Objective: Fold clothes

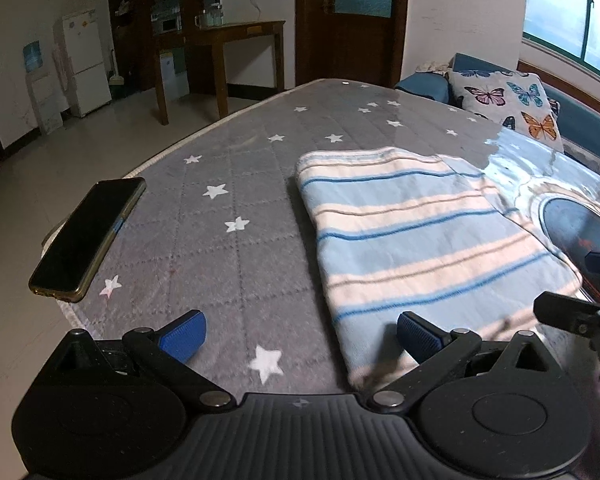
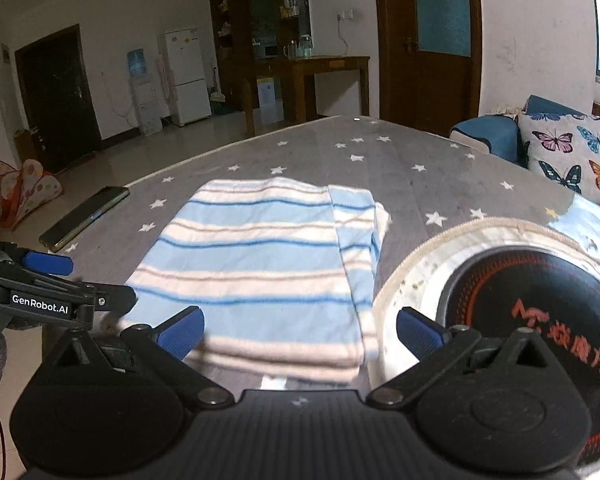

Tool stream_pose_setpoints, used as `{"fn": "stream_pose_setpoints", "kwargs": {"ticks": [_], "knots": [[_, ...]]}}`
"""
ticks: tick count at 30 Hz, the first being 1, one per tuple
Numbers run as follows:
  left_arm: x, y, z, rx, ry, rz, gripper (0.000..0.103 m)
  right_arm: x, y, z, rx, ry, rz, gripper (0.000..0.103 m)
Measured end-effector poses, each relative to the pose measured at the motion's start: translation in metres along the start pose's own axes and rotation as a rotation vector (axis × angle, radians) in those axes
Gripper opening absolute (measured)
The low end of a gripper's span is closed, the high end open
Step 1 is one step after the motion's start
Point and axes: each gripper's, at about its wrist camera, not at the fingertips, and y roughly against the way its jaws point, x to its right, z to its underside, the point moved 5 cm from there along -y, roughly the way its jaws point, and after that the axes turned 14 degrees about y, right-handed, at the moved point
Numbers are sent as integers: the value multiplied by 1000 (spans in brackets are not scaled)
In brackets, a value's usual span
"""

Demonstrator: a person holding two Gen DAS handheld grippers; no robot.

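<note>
The left tongs point(image 1: 300, 340) and right tongs point(image 2: 300, 332) both gape, gripping nothing, over the near edge of the folded striped cloth point(image 2: 260, 264) lying on the bench point(image 1: 220, 240); soft, light and limp, it is probably best pinched at its near corners.

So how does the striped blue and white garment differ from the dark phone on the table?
The folded striped blue and white garment is soft, pale and broad, lying mid-table; the dark phone is rigid, glossy, slim and sits at the table's edge. Both lie flat on the grey star-patterned cover, untouched.
</note>
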Motion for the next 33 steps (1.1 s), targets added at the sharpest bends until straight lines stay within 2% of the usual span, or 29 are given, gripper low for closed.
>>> {"fn": "stream_pose_setpoints", "kwargs": {"ticks": [21,33], "knots": [[15,31,48,-3,-30,3,103,-22,32,49,-29,-65,14,103],[19,36,60,-5,-45,4,103,-29,40,62,-33,-96,22,103]]}}
